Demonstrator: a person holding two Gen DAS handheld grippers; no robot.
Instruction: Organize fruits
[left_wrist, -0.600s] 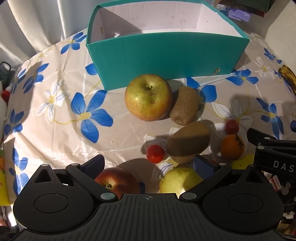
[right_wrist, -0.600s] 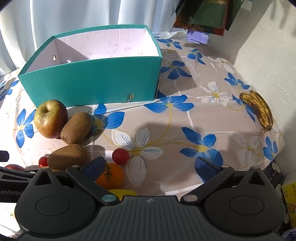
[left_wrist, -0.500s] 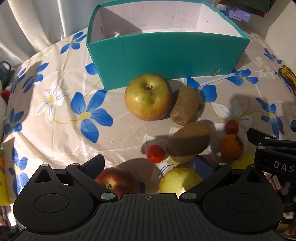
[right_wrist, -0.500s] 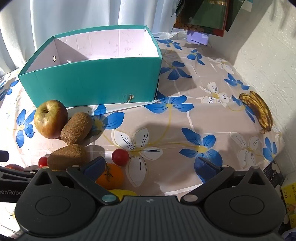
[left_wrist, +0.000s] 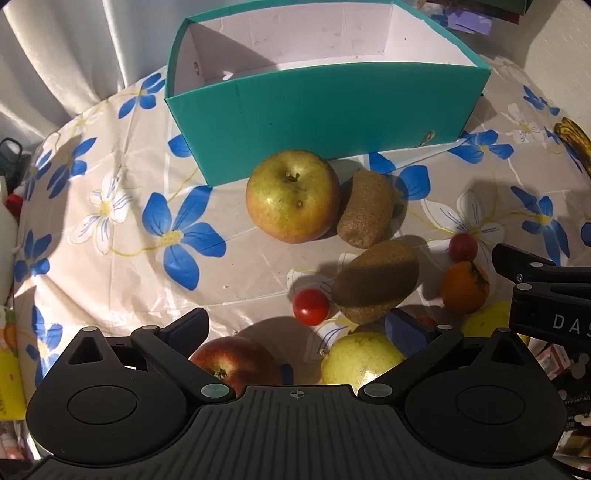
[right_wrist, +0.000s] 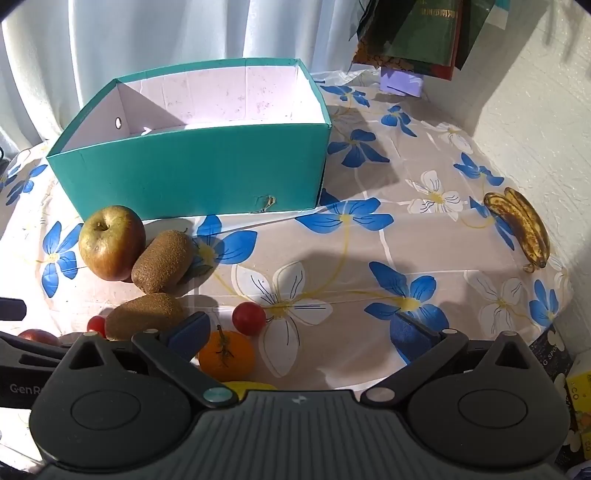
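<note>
While nothing is held by the left gripper (left_wrist: 295, 326) or the right gripper (right_wrist: 301, 330), both spread wide, the fruits lie in front of the teal box (left_wrist: 332, 122). The green apple (left_wrist: 292, 195), just before it, could be rolled off if nudged off-centre.

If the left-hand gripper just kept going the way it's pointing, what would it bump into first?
Probably the small red tomato or the nearer kiwi beside it. The left gripper points steeply down with open jaws, though depth is hard to judge.
</note>
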